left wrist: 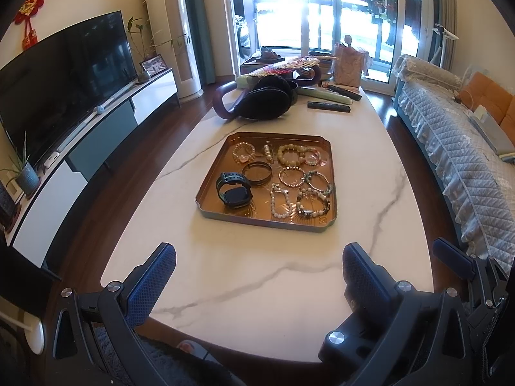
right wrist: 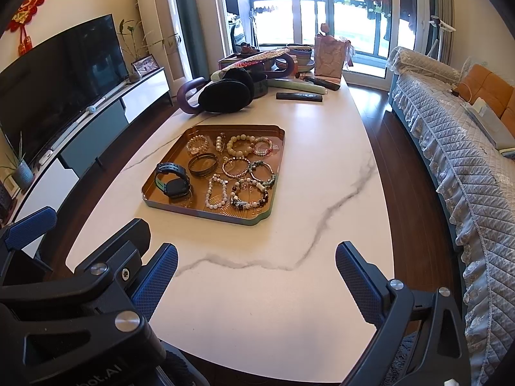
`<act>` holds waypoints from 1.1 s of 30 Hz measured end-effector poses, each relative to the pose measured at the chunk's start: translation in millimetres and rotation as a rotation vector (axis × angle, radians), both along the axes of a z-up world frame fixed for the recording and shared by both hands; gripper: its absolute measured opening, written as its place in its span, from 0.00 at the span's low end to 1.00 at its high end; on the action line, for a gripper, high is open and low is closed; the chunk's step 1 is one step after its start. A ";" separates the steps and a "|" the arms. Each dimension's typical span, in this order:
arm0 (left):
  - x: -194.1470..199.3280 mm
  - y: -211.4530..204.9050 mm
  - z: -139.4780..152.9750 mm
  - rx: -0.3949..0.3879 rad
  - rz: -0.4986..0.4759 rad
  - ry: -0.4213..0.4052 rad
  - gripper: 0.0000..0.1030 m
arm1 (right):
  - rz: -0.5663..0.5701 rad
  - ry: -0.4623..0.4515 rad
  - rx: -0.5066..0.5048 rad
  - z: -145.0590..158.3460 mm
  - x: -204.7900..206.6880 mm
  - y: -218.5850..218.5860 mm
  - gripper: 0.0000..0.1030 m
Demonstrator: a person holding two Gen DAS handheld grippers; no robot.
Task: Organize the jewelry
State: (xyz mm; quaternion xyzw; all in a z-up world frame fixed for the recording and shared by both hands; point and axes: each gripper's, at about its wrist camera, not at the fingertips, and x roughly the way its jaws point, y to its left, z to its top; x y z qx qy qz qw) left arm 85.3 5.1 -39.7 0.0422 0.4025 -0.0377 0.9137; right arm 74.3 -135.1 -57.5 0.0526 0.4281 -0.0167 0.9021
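- Between the blue-padded fingers (left wrist: 154,286) of the left gripper (left wrist: 257,289), spread wide, lies only bare white marble table (left wrist: 257,273); nothing is held.
- Right gripper (right wrist: 254,286) likewise stands wide apart and empty, its fingers (right wrist: 157,283) over the near table edge.
- Left wrist view alone shows the right gripper's pad at its far right margin; the right wrist view alone shows the left gripper's body and blue pad to the left of its own fingers. The two tools are side by side, apart.
- Ahead of both finger pairs, well beyond the tips, sits the copper-coloured tray (left wrist: 206,193), square with notched corners and a low rim, flat on the table. From the left gripper it lies straight ahead; from the right gripper it lies ahead and left of centre.
- Tray contents, nearest first: a black watch (left wrist: 233,188) on the left, strap looped upright, face tilted toward the fingers; a white beaded bracelet (left wrist: 280,202) with its long axis running away from the fingers; a mixed dark-and-white bracelet (left wrist: 313,204) on the right.
- Farther in: a dark bangle (left wrist: 257,173), a pink-beaded bracelet (left wrist: 291,175), a green-toned bracelet (left wrist: 318,180).
- Far row: a yellowish large-bead bracelet (left wrist: 293,154), a pale pink one (left wrist: 243,152), others too small to identify.
- Beyond the tray: black earmuffs (left wrist: 264,103) and a remote (left wrist: 328,106).
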 end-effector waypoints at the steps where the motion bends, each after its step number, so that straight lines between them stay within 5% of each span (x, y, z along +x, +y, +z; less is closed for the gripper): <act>1: -0.5 0.3 -0.1 0.000 0.000 0.000 1.00 | 0.000 0.000 0.000 0.0 0.0 0.0 0.96; 33: -3.7 -0.8 -2.2 0.000 -0.004 -0.001 1.00 | 0.006 0.001 0.001 -2.2 0.5 1.2 0.96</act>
